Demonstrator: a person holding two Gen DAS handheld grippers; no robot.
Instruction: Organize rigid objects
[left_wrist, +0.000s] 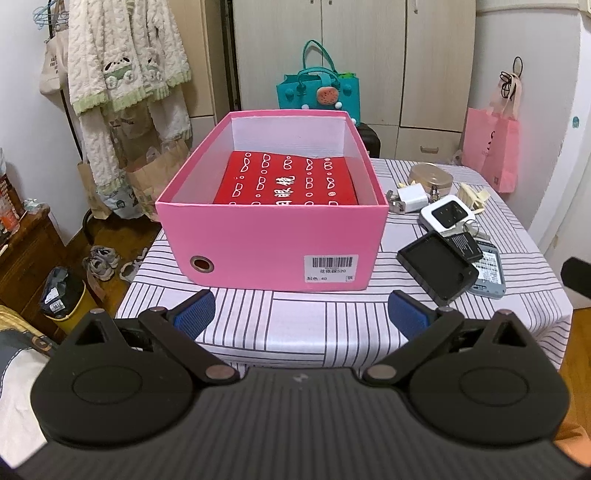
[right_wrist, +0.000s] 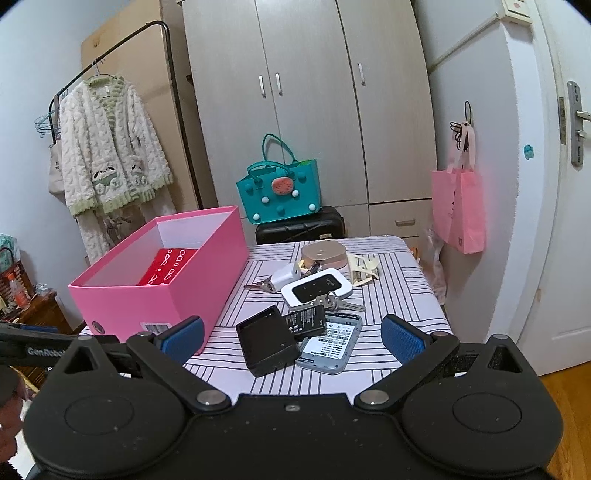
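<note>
A pink box (left_wrist: 273, 243) (right_wrist: 155, 295) stands open on the striped table, with a red glasses case (left_wrist: 288, 181) (right_wrist: 166, 267) inside. To its right lies a pile of small items: a black case (left_wrist: 437, 267) (right_wrist: 267, 339), a black battery (right_wrist: 304, 321), a grey device (right_wrist: 330, 343), a white router (left_wrist: 447, 216) (right_wrist: 316, 288), keys (right_wrist: 341, 302), a white charger (left_wrist: 412, 195) (right_wrist: 284, 277), a round gold tin (left_wrist: 430, 177) (right_wrist: 325, 254) and a cream clip (right_wrist: 364, 267). My left gripper (left_wrist: 301, 314) is open before the box. My right gripper (right_wrist: 291, 339) is open, just short of the black case.
The table (left_wrist: 295, 325) has its front edge close below both grippers. A teal bag (right_wrist: 279, 192) on a black suitcase (right_wrist: 299, 225) stands behind the table before a wardrobe. A pink bag (right_wrist: 458, 206) hangs at right. A clothes rack (right_wrist: 110, 147) stands at left.
</note>
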